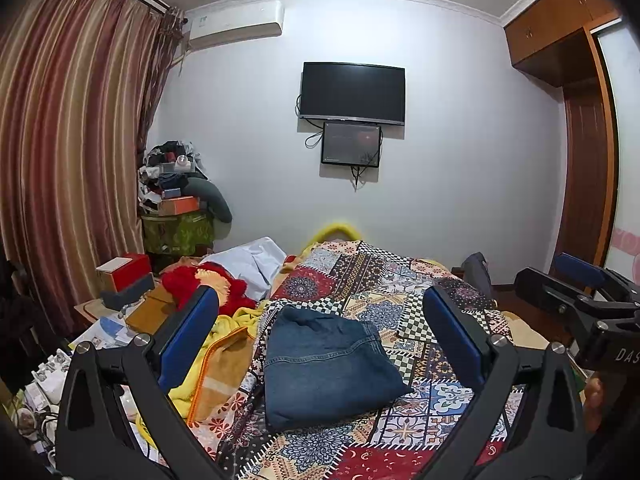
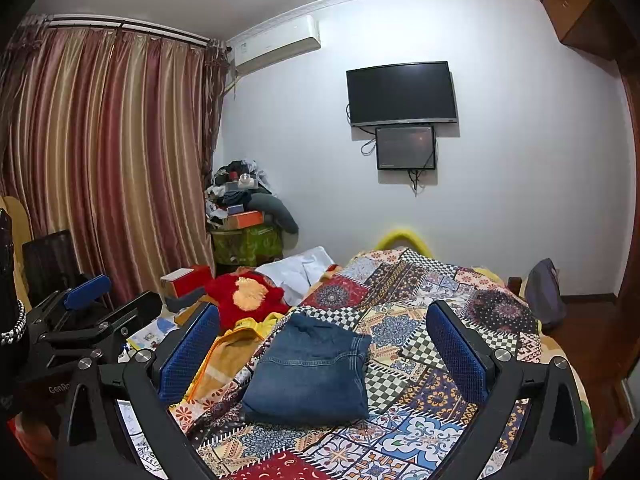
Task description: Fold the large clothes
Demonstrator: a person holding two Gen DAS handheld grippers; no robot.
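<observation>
The folded jeans (image 1: 326, 364) lie on the patchwork bedspread (image 1: 400, 280), ahead of and between the fingers of both grippers. Their long axis runs away from the grippers toward the far wall, with the narrower bunched end farthest. The left gripper (image 1: 320, 344) is spread wide and holds nothing; the right gripper (image 2: 324, 352) is likewise wide and empty. How many layers the jeans are folded into cannot be made out, and their underside is hidden.

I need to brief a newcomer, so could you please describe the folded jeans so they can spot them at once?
Find the patchwork bedspread below the wall television. The jeans lie on it: a plain blue denim bundle, the only unpatterned thing there.
</observation>
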